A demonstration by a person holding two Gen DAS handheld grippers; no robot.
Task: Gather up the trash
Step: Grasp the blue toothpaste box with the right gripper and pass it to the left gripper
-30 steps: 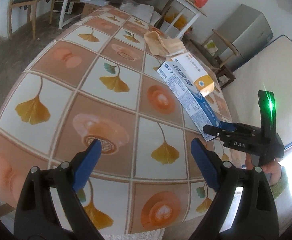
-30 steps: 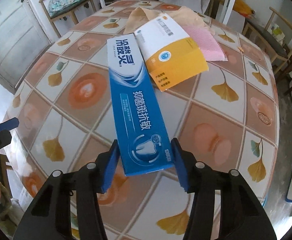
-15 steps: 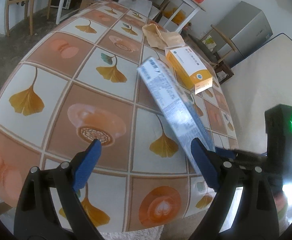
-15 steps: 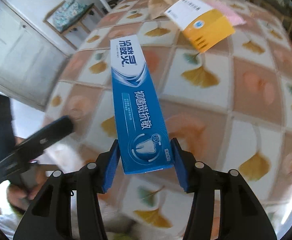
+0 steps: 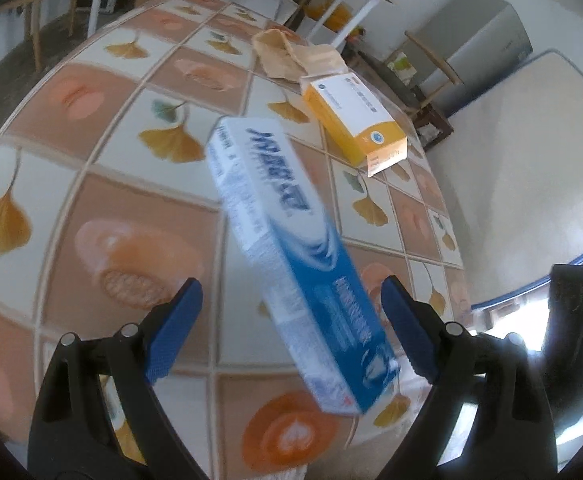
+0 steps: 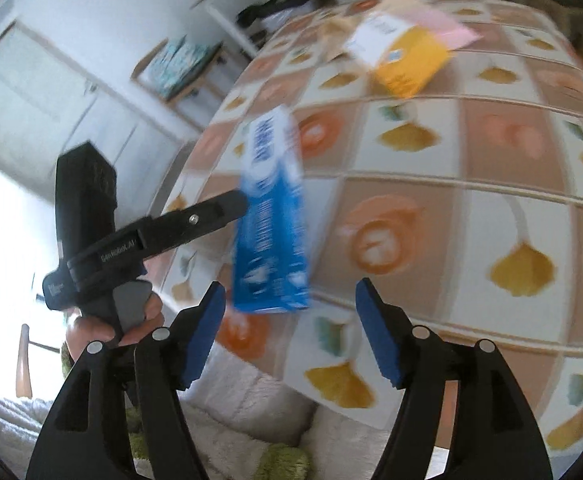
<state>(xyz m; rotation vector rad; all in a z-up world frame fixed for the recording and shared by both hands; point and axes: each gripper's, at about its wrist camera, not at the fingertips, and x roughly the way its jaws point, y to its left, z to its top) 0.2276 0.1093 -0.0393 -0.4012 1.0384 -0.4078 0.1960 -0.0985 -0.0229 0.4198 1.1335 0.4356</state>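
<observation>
Toothpaste box [image 5: 299, 264], a long blue-and-white carton, hangs tilted in the air over the near edge of the counter [image 5: 103, 208], blurred in both views. In the right wrist view its lower end sits between the blue pads of the right hand-held gripper [image 6: 291, 336], whose jaws are opening; clear gaps show on both sides of the carton, so the pads no longer press on it. The left hand-held gripper [image 5: 291, 332] stands wide, released, with the carton's lower half lying between its two pads and touching neither as far as the blur allows. From the right wrist view one black finger [image 6: 195, 220] of the left tool reaches up to the carton's side, though whether it touches cannot be told, and a hand [image 6: 131, 316] grips that tool's handle.

Farther across the counter, toward its far right edge, lies a yellow-and-white cardboard box [image 5: 353, 118] with an end flap hanging open. Just behind it rests crumpled tan paper [image 5: 295, 56], and the right wrist view shows a pink sheet [image 6: 447, 28] beside the box. A glossy cloth printed with orange and cream squares and yellow ginkgo leaves covers the counter. Beyond the far edge stand a wooden chair [image 5: 419, 76] and a grey cabinet [image 5: 487, 28].
</observation>
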